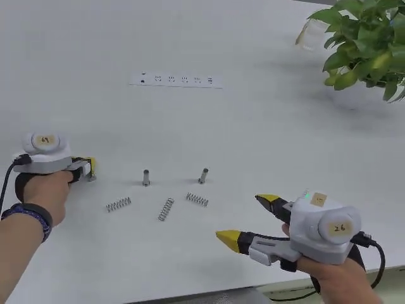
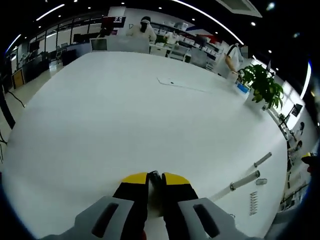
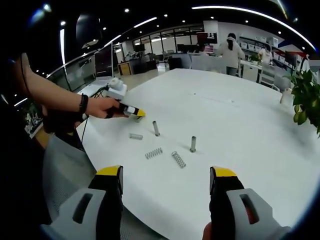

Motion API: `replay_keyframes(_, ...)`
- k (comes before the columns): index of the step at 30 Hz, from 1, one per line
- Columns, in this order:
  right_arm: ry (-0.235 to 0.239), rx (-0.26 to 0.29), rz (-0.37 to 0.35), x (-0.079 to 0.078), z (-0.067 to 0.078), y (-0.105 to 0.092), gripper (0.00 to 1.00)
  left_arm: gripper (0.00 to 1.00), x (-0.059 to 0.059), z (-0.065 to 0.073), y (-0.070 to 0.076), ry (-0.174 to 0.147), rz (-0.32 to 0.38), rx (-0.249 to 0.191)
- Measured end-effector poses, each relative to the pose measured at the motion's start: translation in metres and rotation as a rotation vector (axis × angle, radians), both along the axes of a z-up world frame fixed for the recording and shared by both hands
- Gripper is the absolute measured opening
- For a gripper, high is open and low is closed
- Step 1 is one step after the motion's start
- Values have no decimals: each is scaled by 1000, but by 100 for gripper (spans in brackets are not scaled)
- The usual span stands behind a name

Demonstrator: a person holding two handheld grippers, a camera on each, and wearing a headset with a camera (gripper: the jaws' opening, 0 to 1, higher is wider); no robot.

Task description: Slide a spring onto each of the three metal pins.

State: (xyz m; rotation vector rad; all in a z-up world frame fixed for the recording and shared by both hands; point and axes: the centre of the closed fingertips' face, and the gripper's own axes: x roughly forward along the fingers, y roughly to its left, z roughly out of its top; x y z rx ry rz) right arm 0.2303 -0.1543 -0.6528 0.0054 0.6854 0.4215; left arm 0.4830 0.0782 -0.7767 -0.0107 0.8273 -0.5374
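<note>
1. White tabletop (image 1: 266, 126) runs wide under the office ceiling lights, and a person works at its near edge with a gripper in each hand.
2. Closest to me, the right gripper (image 1: 247, 219) hovers over the table with its yellow-tipped jaws spread wide apart, holding nothing.
3. Just past it three springs lie flat on the surface: the left spring (image 1: 118, 204), the middle spring (image 1: 166, 209) and the right spring (image 1: 197, 199) (each apart from the others and from the pins).
4. Behind the springs two metal pins stand upright, the left pin (image 1: 146, 177) and the right pin (image 1: 203, 175), both bare.
5. Off to the left, about level with them, the left gripper (image 1: 90, 167) sits low at the table. Its jaws are pinched together on a small grey piece that looks like the third pin (image 2: 154, 176), though little of it shows.
6. Farther back a white socket strip (image 1: 176, 80) lies flat on the table.
7. At the far right corner a leafy green plant (image 1: 367, 38) stands, with a pale cup (image 1: 310, 35) just beside it.
8. Beyond the table, people (image 3: 230, 47) stand among desks.
</note>
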Motion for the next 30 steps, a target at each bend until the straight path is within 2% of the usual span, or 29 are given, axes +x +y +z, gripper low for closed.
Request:
replay_keyframes(1,0,0,0,0,0,0,69,2,1,0,1,-11,-25,19)
replay_keyframes(3,-2,-1,-1,0,1,0,70,1,-1,-2,1,-4,-63,53)
replay_keyframes(4,-2,-2,-2,0,1,-1,70,0,1,-2,3,-15,-75,70)
replay_keyframes(5,-3,-3,-3,0,1,-1,70,0,0,-2,4,-12,-84,85)
replay_keyframes(10,-3,-1,-1,-1,1,0,71,0,2,-4,6,-8,-103,101)
replay_keyframes(13,-2,-7,5,-2,1,1,71,0,4,-4,6,-5,-108,96)
replay_keyframes(17,0,-9,6,-4,0,0,73,3,5,-3,0,-27,-137,106)
replay_keyframes(21,4,-15,10,-5,-1,0,74,1,5,-4,-2,-47,-152,142)
replay_keyframes(23,1,-10,8,-5,0,1,74,0,5,-4,-3,-50,-152,145)
replay_keyframes(30,-2,-7,15,-4,1,5,75,0,-2,-3,-5,-34,-179,155)
